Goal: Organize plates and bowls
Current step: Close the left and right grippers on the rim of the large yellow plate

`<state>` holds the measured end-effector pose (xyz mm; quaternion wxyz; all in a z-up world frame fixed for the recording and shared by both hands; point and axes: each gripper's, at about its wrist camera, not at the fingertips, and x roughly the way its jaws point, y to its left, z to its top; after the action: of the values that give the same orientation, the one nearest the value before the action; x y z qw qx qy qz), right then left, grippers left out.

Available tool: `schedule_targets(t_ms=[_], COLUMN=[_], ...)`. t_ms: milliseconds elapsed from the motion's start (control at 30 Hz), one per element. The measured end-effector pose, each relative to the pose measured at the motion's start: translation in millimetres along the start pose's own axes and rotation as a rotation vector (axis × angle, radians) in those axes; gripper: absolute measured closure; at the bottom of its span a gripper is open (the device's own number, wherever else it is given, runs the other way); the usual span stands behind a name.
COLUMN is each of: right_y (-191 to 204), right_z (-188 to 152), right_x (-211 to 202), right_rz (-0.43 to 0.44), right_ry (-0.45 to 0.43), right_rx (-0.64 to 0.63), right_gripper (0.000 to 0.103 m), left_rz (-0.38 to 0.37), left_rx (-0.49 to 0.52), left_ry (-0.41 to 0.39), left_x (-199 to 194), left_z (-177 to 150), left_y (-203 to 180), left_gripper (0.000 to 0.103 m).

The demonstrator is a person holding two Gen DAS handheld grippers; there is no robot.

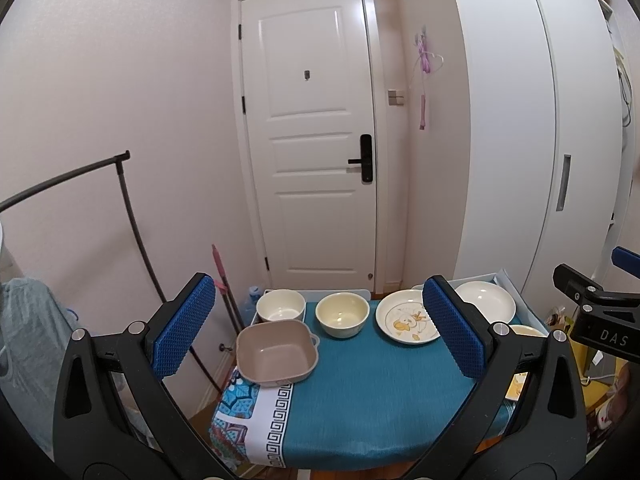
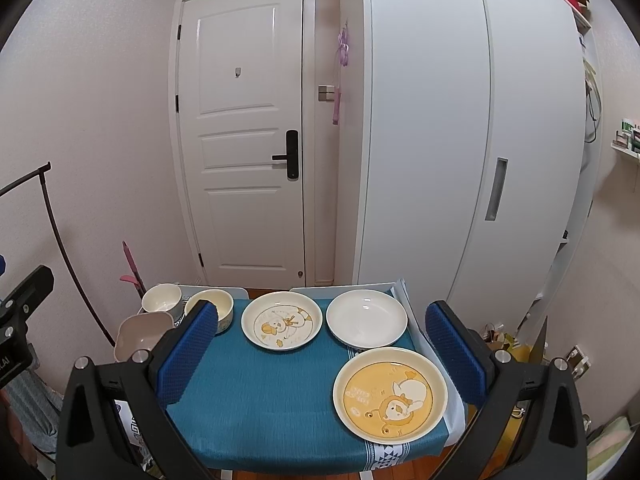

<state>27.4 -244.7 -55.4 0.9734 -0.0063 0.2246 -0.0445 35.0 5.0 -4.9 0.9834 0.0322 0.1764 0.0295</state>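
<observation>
White walls, a panelled door (image 1: 310,136) and a tall white wardrobe (image 2: 432,128) stand behind a small bench (image 2: 272,392) covered in a teal cloth. Taking the duck-print white plate (image 2: 282,320) as the landmark: it lies near the bench's far edge, about the middle. Just beside it on the wardrobe side is a plain white plate (image 2: 366,318), resting on a pale tray (image 2: 384,286). Nearer the camera than that plain plate lies a yellow plate with a duck picture (image 2: 390,394), its rim close to the plain plate's. On the landmark's other side sits a cream bowl (image 1: 342,314), then a white bowl (image 1: 281,305) in a second tray (image 1: 280,291), and in front of that a square taupe bowl (image 1: 276,350) at the bench corner. Both the left tongs (image 1: 320,336) and right tongs (image 2: 322,360) are spread wide, holding nothing, hanging above the near edge of the bench.
</observation>
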Motion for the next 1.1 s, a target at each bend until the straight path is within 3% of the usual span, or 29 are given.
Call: schedule_targets(t_ms=[200,333,500,633,867,1033,1100], right_y=[-2.1,-19.6,-55.9,-90.8,-172.4,-212.3,-227.0], right_z=[10.2,25.9,24.7,5.4,-52.5,-91.8,-110.8], right_x=[9.9,12.1,29.2,55.8,106.3,145.2,167.8], right_rz=[-0.002,0.004,-0.008,-0.044,0.009,0.084,0.139], right_ry=[0.017,0.017,0.096,0.179,0.356,0.466,0.534], right_rx=[-0.003,0.032,0.099,0.126,0.276,0.282,0.282], right_gripper=[0.000,0.000,0.000,0.000,0.002,0.018,0.030], left_rz=[-0.023,-0.079,-0.171,-0.268,-0.434,-0.473,-0.481], left_rx=[0.009,0.033,0.069,0.097,0.136,0.123,0.105], left_ry=[0.018,0.037,0.116,0.234,0.497,0.692,0.752], left_x=[13.4,31.6,67.2,102.6,168.5,209.6,224.1], left_z=[9.6,22.5,20.5,2.2,-64.3,-120.0,-140.5], left_y=[-2.8,-10.1,-36.6,-66.7,-147.7,-199.2,-216.3], left_gripper=[0.000,0.000,0.000,0.000,0.000,0.002,0.006])
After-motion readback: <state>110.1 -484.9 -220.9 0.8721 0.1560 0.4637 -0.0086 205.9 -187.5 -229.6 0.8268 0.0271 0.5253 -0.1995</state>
